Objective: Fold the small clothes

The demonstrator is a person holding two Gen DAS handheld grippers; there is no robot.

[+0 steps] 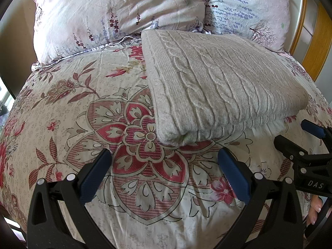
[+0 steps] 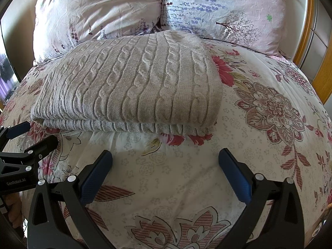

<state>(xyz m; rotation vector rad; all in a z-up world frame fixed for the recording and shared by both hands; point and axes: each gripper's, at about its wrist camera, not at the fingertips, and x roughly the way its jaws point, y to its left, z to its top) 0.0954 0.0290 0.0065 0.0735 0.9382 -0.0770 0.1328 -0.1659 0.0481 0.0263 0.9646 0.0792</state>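
Grey cable-knit sweater (image 2: 128,83) lay folded on the floral duvet (image 2: 166,176) below the pillows (image 1: 116,14). Left gripper (image 1: 164,172) and right gripper (image 2: 166,172) hovered near it, fingers apart, empty. Folding looked finished; next probably a tidy or withdrawal.

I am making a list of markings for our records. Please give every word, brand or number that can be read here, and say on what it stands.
"DAS": white letters on the right tool, its body at the left wrist view's right edge.
"GenRobot.AI": on the left tool, its body at the right wrist view's left edge.
No other text is visible.
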